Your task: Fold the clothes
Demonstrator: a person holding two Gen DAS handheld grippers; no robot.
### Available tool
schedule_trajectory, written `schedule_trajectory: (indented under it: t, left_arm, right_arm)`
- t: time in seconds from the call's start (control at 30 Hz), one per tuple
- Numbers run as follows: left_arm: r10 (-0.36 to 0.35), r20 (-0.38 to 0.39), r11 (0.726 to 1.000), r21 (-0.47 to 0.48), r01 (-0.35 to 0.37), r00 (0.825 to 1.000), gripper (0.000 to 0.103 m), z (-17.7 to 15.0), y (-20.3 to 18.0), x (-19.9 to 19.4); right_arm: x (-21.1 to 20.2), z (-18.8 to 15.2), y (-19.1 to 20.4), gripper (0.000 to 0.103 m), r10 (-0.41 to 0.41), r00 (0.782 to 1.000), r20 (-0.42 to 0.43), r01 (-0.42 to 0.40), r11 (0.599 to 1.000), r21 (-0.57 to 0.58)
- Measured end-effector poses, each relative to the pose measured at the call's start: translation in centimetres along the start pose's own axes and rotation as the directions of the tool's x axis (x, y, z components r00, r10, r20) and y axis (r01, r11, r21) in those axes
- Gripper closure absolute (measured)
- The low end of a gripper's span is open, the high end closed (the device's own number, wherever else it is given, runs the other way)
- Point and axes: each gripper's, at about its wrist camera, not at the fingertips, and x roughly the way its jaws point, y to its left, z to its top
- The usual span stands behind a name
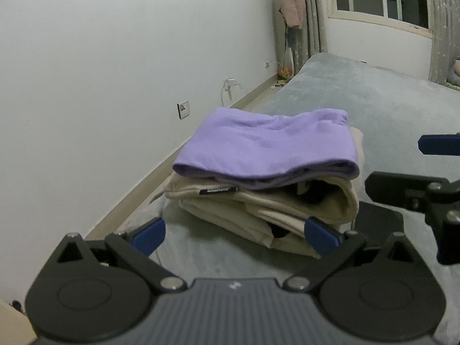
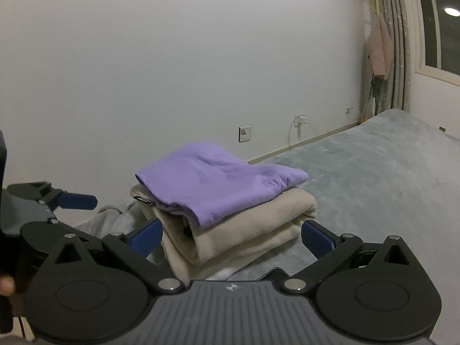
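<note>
A folded purple garment (image 1: 267,146) lies on top of a thicker folded beige garment (image 1: 258,210) with a small black label, stacked on the grey bed cover (image 1: 373,106). My left gripper (image 1: 234,235) is open just in front of the stack, holding nothing. One blue finger (image 1: 437,144) of the right gripper shows at the right edge. In the right wrist view the purple garment (image 2: 218,178) and the beige garment (image 2: 244,235) sit straight ahead. My right gripper (image 2: 231,238) is open, its jaws either side of the stack's near end. The left gripper's blue finger (image 2: 76,201) reaches in from the left.
The stack lies near the bed's edge, beside a white wall with a socket (image 1: 183,109) and a plugged-in charger (image 2: 300,121). Crumpled grey cloth (image 2: 112,218) lies left of the stack. Curtains (image 1: 312,14), a window and hanging pink clothing (image 2: 381,51) are at the far end.
</note>
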Motion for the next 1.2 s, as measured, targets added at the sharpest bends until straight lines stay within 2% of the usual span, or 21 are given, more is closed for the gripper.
schedule_trajectory:
  t: [0.8, 1.2]
  left_arm:
    - [0.007, -0.046, 1.000, -0.021, -0.008, 0.999, 0.000, -1.0, -1.6, 0.9]
    - [0.000, -0.072, 0.999, -0.041, -0.003, 0.997, 0.000, -1.4, -2.1, 2.2]
  right_arm:
    - [0.5, -1.0, -0.4, 0.000, 0.002, 1.000, -0.011, -0.002, 1.000, 0.020]
    - [1.5, -1.3, -1.2, 0.000, -0.040, 0.998, -0.050, 0.044, 0.995, 0.086]
